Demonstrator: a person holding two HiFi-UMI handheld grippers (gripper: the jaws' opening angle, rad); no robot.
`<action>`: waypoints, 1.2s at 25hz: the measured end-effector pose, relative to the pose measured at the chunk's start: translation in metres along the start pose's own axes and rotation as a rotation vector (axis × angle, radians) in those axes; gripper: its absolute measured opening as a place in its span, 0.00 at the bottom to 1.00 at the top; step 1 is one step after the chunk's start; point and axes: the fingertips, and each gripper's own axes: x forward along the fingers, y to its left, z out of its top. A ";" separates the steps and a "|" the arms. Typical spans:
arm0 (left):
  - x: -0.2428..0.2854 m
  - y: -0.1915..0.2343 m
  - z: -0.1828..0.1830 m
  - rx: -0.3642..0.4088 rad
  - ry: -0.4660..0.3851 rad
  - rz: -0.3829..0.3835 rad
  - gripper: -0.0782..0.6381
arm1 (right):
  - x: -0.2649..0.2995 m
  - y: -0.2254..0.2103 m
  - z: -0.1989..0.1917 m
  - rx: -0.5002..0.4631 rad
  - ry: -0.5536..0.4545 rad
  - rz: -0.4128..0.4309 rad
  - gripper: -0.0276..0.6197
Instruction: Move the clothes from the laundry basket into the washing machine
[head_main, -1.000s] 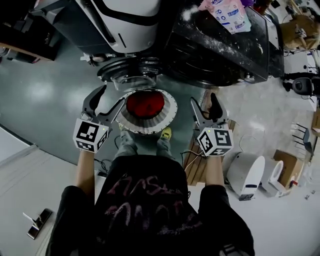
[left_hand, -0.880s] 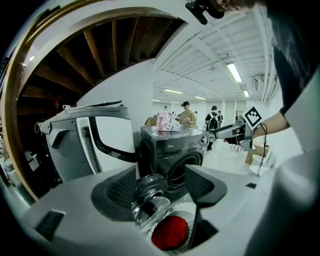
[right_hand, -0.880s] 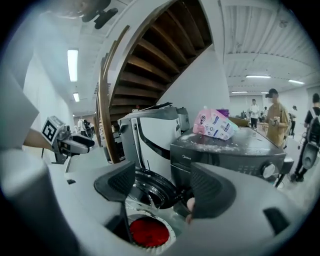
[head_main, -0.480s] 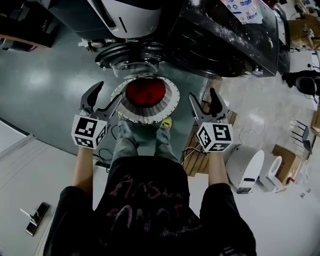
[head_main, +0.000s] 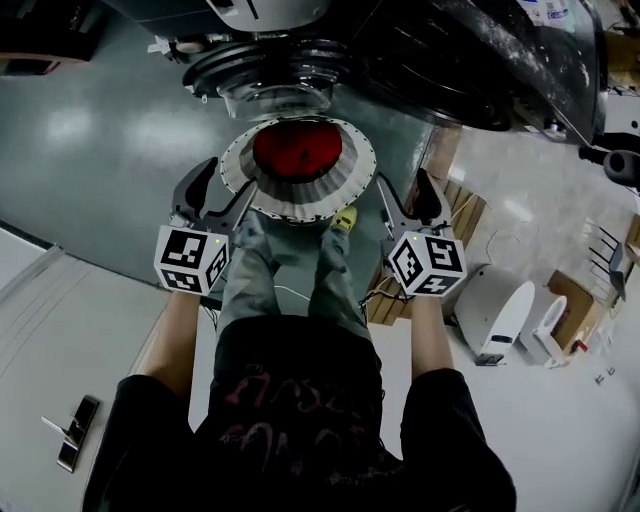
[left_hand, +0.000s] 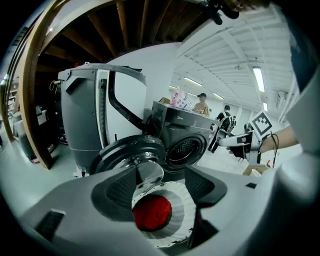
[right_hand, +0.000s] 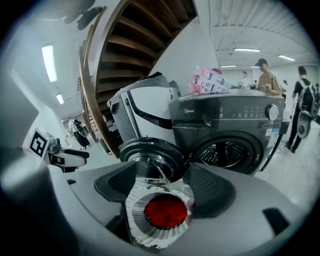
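Below the head camera, both forearms reach forward and slope downward. The left gripper (head_main: 217, 195) and the right gripper (head_main: 405, 195) flank a round white pleated laundry basket (head_main: 345, 190) on the grey floor (head_main: 100, 150), each close beside its rim. A crumpled red garment (head_main: 293, 150) lies inside the basket. Just past its far edge hangs the round glass door (head_main: 265, 75), swung open from the dark grey front-loading washing machine (head_main: 470, 50). Both grippers have their jaws spread wide with nothing pinched, and the basket shows through each gap.
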 end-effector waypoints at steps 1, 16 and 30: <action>0.006 -0.002 -0.009 -0.028 0.003 0.001 0.54 | 0.005 -0.002 -0.008 0.011 0.010 -0.005 0.57; 0.106 0.028 -0.162 -0.201 0.101 0.081 0.54 | 0.112 -0.031 -0.147 0.034 0.125 -0.014 0.52; 0.208 0.063 -0.272 -0.276 0.169 0.164 0.54 | 0.215 -0.055 -0.271 0.182 0.254 -0.034 0.52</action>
